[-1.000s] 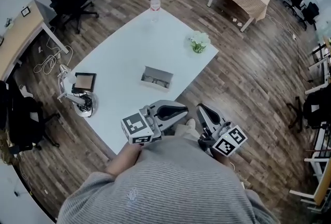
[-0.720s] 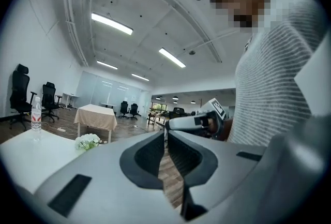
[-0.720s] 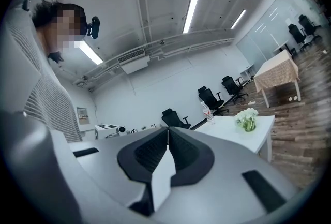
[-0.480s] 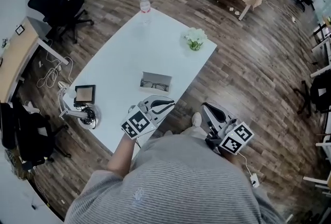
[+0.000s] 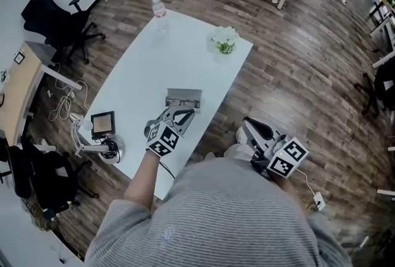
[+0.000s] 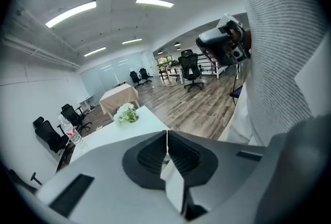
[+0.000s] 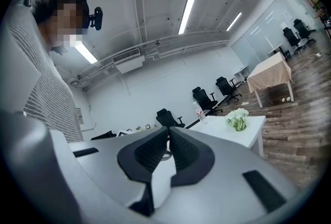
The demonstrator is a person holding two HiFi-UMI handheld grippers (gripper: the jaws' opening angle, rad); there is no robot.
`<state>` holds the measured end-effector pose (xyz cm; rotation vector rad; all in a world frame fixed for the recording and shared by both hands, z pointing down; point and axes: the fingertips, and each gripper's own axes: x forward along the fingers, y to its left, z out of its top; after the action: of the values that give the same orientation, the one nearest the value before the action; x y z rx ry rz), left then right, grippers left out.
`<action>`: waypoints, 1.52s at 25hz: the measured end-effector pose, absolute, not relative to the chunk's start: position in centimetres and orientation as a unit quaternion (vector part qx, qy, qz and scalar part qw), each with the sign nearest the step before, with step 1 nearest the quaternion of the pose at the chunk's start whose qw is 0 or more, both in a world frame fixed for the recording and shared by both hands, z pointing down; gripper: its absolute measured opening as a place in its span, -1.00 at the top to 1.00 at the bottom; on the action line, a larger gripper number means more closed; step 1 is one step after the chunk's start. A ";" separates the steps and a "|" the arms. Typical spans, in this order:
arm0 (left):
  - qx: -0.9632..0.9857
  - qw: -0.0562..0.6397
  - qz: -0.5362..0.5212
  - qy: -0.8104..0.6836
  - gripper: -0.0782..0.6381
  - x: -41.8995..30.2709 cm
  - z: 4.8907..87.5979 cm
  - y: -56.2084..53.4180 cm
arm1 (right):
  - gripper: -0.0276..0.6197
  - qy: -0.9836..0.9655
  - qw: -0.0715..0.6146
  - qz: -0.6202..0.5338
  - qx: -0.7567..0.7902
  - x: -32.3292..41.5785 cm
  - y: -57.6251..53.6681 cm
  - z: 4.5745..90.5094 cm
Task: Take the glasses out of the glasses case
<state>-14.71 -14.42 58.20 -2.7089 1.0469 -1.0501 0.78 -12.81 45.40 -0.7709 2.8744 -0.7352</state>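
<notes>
On the left of the head view, the left gripper [image 5: 185, 114] is hovering over the near part of the long white rectangular table [image 5: 142, 68], its tips pointing at the open grey rectangular glasses case [image 5: 183, 92]. The case is lying just beyond those tips, apart from them, with the dark-framed glasses [image 5: 182, 102] resting inside. In the left gripper view, the left gripper [image 6: 167, 132] is showing its two dark ribbed fingers [image 6: 150, 153] pressing together with nothing between them.

Further along the table, the clear plastic water bottle [image 5: 159, 8] and the small bunch of white flowers [image 5: 224, 41] are standing near the far end.

On the right, the right gripper [image 5: 249, 124] is hanging off the table edge over the wooden floor [image 5: 290, 62], well apart from the case. Its own view is showing the gripper [image 7: 169, 130] with its tips meeting on nothing.

Only the head view is showing the case and glasses. The two gripper views are looking level across the room, catching the bottle [image 6: 71, 132] [image 7: 199, 113] and the flowers [image 6: 126, 113] [image 7: 238, 118] but not the case.
</notes>
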 end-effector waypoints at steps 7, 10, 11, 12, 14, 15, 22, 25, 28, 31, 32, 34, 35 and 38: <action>-0.863 0.044 -0.380 0.331 0.74 -15.6 60.4 -15.3 | 0.86 0.937 0.035 -0.240 -0.253 0.8 -13.0 45.6; -0.856 0.052 -0.404 0.319 0.74 -16.0 61.6 -15.5 | 0.86 0.935 0.036 -0.240 -0.258 1.1 -13.0 45.6; -0.854 0.053 -0.413 0.313 0.74 -16.1 62.0 -15.6 | 0.86 0.934 0.036 -0.240 -0.261 1.2 -13.0 45.6; -0.852 0.054 -0.421 0.308 0.74 -16.2 62.4 -15.7 | 0.86 0.934 0.036 -0.240 -0.263 1.3 -13.1 45.6; -0.848 0.057 -0.434 0.298 0.73 -16.3 63.1 -15.9 | 0.86 0.933 0.035 -0.240 -0.266 1.4 -13.2 45.7; -0.846 0.058 -0.440 0.295 0.73 -16.4 63.4 -16.0 | 0.86 0.933 0.035 -0.240 -0.267 1.5 -13.2 45.7; -0.834 0.071 -0.467 0.287 0.73 -16.8 64.6 -16.8 | 0.86 0.929 0.038 -0.241 -0.279 2.3 -13.4 45.9; -0.825 0.080 -0.483 0.282 0.73 -17.1 65.2 -17.3 | 0.86 0.928 0.039 -0.241 -0.282 2.5 -13.4 46.0; -0.816 0.088 -0.501 0.273 0.73 -17.3 65.8 -17.6 | 0.86 0.927 0.040 -0.243 -0.283 2.7 -13.5 46.0; -0.810 0.093 -0.517 0.261 0.73 -17.3 66.5 -18.0 | 0.86 0.926 0.040 -0.243 -0.285 2.9 -13.7 46.1; -0.808 0.096 -0.522 0.257 0.73 -17.3 66.7 -18.1 | 0.86 0.926 0.040 -0.244 -0.285 2.9 -13.8 46.1; -0.803 0.102 -0.531 0.250 0.73 -17.3 67.0 -18.3 | 0.86 0.925 0.040 -0.244 -0.287 3.1 -13.9 46.2; -0.801 0.105 -0.535 0.247 0.73 -17.3 67.1 -18.3 | 0.86 0.925 0.040 -0.245 -0.288 3.2 -13.9 46.2; -0.796 0.108 -0.544 0.241 0.73 -17.5 67.4 -18.5 | 0.86 0.924 0.041 -0.246 -0.291 3.4 -14.1 46.2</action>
<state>-17.47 -18.54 67.37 -2.3428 0.7094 -1.6002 3.39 -14.10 46.24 -0.8913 2.8292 -0.7527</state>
